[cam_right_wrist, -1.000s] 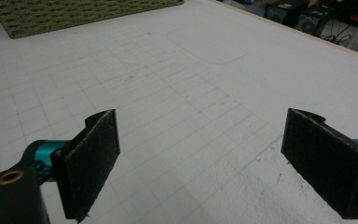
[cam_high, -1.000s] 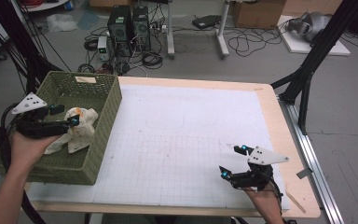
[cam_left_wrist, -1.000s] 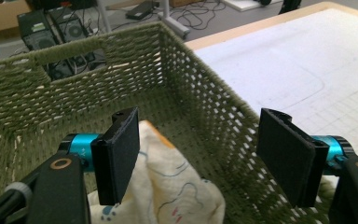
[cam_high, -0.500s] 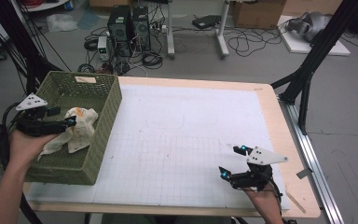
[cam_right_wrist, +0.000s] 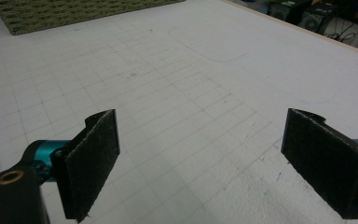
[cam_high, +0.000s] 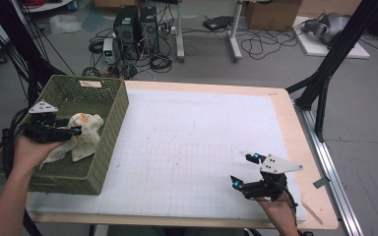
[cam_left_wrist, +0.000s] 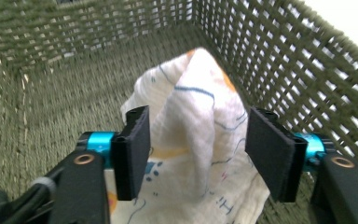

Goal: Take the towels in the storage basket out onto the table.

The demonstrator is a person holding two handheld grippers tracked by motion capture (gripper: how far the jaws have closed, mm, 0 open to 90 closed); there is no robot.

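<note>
1. the thing we work on is the white printed cloth (cam_high: 81, 135), and it lies crumpled inside the green woven basket (cam_high: 109, 129) at the far left of the table (cam_high: 285, 115), close to the basket's right wall.
2. the left gripper (cam_high: 74, 131) is down inside the basket and points to the right, level, straight at the cloth. in the left gripper view a raised fold of the cloth (cam_left_wrist: 200, 135) stands between the two pads, with its ridge running away from the camera.
3. the jaws of the left gripper (cam_left_wrist: 193, 154) have just been closing and are now about half open. the left pad looks touching the cloth, the right pad still shows a small gap, so we judge the cloth is not pinched yet.
4. the left hand (cam_high: 27, 150) is much nearer to the cloth; the forearm comes in from the near left edge and goes over the basket's near rim.
5. the right gripper (cam_high: 243, 169) hangs low over the white gridded mat (cam_high: 187, 147) at the near right, well apart from the basket. its jaws stand wide and hold nothing.
6. we think the coming move only needs the left jaws to shut fully on the fold.
</note>
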